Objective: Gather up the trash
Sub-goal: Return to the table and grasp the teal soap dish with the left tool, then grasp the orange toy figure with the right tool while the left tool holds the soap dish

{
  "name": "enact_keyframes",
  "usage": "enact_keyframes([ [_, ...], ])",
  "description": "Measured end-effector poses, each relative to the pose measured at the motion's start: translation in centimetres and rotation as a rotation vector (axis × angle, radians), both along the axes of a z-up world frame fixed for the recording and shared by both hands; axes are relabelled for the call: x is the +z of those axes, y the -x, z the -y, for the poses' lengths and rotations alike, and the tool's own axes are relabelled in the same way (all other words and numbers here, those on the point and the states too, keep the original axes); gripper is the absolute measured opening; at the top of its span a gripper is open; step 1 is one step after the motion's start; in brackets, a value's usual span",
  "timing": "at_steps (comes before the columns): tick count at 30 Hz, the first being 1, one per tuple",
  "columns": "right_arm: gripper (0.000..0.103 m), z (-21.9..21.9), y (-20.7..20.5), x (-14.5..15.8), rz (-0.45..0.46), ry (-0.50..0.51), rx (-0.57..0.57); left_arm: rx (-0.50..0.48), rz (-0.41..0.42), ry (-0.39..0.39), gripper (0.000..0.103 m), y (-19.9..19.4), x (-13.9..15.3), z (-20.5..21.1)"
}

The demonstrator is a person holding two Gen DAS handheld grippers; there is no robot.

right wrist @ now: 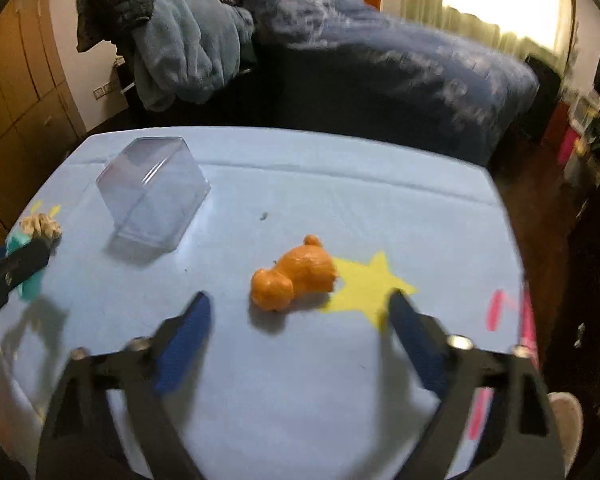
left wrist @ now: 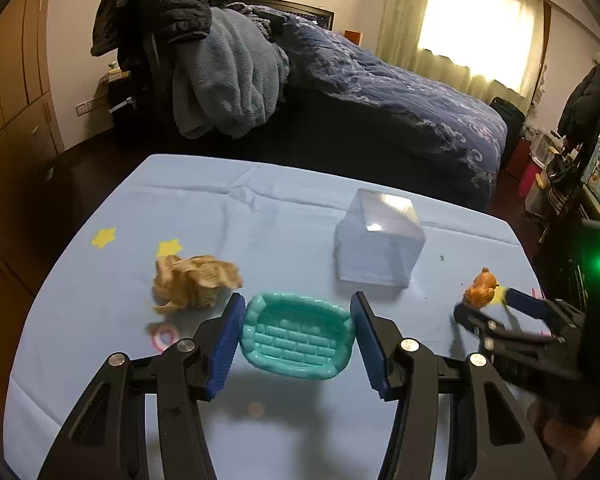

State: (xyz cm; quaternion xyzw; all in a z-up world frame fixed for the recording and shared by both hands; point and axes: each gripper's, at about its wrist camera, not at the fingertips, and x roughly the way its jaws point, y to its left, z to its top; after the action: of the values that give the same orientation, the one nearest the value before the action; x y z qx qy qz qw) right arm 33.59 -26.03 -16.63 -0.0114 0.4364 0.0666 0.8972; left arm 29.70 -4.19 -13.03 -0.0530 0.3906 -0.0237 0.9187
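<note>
My left gripper (left wrist: 297,334) is shut on a teal plastic tray (left wrist: 296,336) and holds it just above the light blue tablecloth (left wrist: 260,216). A crumpled brown paper wad (left wrist: 194,282) lies just left of it; it also shows in the right wrist view (right wrist: 42,227). My right gripper (right wrist: 300,312) is open and empty, its fingers on either side of and just short of an orange bear-shaped lump (right wrist: 294,274), which lies by a yellow star print (right wrist: 370,286). The lump also shows in the left wrist view (left wrist: 480,290).
A clear plastic box (left wrist: 380,236) stands upside down at mid table, also in the right wrist view (right wrist: 154,192). A pink ring (left wrist: 164,336) lies at front left. A bed with dark bedding (left wrist: 400,96) and a chair heaped with clothes (left wrist: 204,60) stand beyond the table.
</note>
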Motion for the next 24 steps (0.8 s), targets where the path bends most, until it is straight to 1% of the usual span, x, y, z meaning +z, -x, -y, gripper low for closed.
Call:
enact_keyframes([
  [1,0.079,-0.1,-0.1,0.1,0.002,0.001,-0.002,0.0,-0.004,0.005,0.055,0.1,-0.1,-0.2],
  [2,0.072,-0.2,-0.2,0.0,0.003,0.009,-0.005,0.001,-0.005,0.009,0.055,0.1,-0.2,-0.4],
  [4,0.056,-0.4,0.0,0.3,0.011,0.001,0.009,0.004,-0.009,0.015,0.055,0.2,-0.3,-0.7],
  [5,0.043,-0.4,0.1,0.3,0.011,0.001,0.012,0.005,-0.011,0.015,0.055,0.3,-0.4,-0.8],
  [8,0.043,-0.6,0.7,0.4,0.01,0.017,0.008,0.004,-0.011,0.017,0.055,0.7,-0.4,-1.0],
  [14,0.043,0.6,3.2,0.8,0.009,-0.019,-0.002,0.004,0.008,-0.002,0.055,1.9,0.1,-1.0],
  [20,0.043,2.5,7.4,2.0,0.023,-0.073,-0.017,-0.003,0.029,-0.02,0.055,4.3,0.9,-0.6],
  [24,0.043,4.0,11.0,2.9,0.042,-0.114,-0.03,-0.012,0.047,-0.029,0.055,5.9,1.5,0.0],
])
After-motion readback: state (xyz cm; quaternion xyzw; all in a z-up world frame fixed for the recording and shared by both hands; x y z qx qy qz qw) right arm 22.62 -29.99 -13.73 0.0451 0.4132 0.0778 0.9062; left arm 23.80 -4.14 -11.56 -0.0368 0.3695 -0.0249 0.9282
